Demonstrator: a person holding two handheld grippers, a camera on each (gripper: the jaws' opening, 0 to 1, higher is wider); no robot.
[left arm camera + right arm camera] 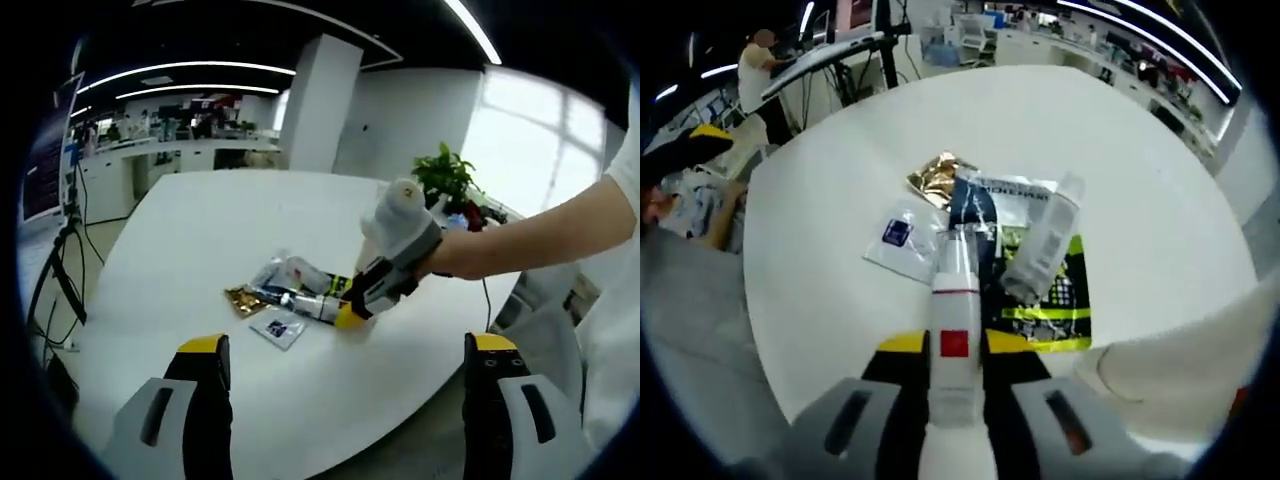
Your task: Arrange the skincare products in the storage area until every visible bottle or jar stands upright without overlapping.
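The right gripper (pixel 956 372) pinches a white tube (pixel 954 330) lying over sachets on the bench (pixel 1140 180); the left gripper (pixel 343 375) hangs spread (well apart).

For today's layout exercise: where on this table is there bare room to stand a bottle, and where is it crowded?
Bare table lies beyond the gold packet and right of the green packet. The middle is crowded: packets overlap under a lying bottle, and the right tongs grip a tube.

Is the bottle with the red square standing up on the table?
No, the bottle lies flat between the right gripper's fingers, pointing away over the white table.
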